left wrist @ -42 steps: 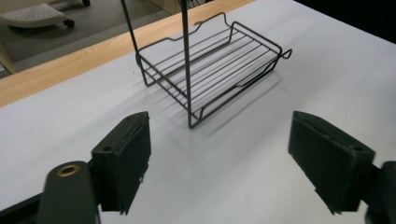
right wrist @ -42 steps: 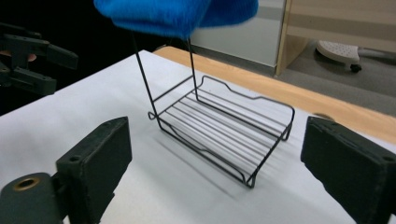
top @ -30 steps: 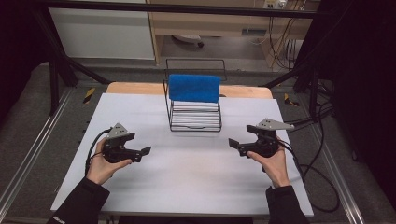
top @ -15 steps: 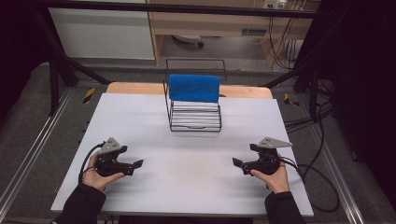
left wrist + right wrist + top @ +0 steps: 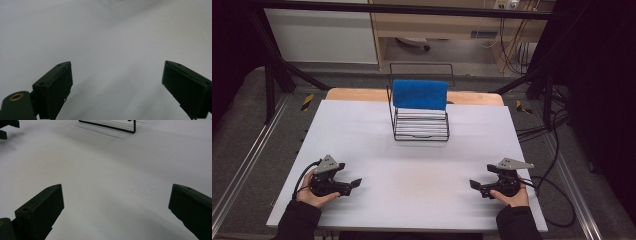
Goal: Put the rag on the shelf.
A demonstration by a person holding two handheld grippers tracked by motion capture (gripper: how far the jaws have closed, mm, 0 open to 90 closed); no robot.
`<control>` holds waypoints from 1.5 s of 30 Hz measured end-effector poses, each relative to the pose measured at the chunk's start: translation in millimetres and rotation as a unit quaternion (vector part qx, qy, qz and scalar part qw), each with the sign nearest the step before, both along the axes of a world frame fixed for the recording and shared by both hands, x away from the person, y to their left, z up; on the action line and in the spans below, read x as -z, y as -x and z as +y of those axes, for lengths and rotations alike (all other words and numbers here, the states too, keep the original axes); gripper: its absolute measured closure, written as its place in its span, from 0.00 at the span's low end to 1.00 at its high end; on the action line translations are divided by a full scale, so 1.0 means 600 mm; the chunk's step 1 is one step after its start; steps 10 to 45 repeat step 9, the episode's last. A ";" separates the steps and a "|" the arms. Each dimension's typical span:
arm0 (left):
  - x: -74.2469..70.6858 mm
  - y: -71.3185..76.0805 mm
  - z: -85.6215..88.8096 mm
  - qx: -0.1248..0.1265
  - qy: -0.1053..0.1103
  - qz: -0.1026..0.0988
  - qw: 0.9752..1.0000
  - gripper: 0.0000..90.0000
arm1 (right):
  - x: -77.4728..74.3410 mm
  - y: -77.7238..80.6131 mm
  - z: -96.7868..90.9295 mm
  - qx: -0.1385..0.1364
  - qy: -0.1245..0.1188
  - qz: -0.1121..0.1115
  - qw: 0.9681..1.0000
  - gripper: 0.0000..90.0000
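Left hand-held gripper (image 5: 354,184), jaws wide, pointing right toward right hand-held gripper (image 5: 474,185)

Wire rack (image 5: 110,126) cut off by top edge.

dim, soft overhead light; dark surroundings, blurred, grainy close views

You hold the black two-jaw left gripper (image 5: 353,184) and the matching right gripper (image 5: 474,184) low and wide apart, jaws spread open, pointing inward toward each other.
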State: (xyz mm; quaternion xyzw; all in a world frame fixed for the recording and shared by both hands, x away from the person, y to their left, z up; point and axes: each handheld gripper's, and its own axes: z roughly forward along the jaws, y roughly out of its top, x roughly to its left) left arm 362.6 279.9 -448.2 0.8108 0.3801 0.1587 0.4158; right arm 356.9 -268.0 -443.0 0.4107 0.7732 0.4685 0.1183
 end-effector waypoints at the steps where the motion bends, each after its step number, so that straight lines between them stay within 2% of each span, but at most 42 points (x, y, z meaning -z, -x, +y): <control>1: 0.000 0.000 0.001 0.001 -0.001 0.000 1.000 0.11 | 0.001 0.000 -0.002 -0.002 0.002 -0.002 1.000 0.01; 9: 0.006 0.000 0.003 0.001 -0.004 0.004 1.000 0.11 | 0.004 0.000 -0.001 -0.002 0.004 0.004 1.000 0.01; 45: 0.006 0.000 0.003 0.001 -0.004 0.004 1.000 0.11 | 0.004 0.000 -0.001 -0.002 0.004 0.004 1.000 0.01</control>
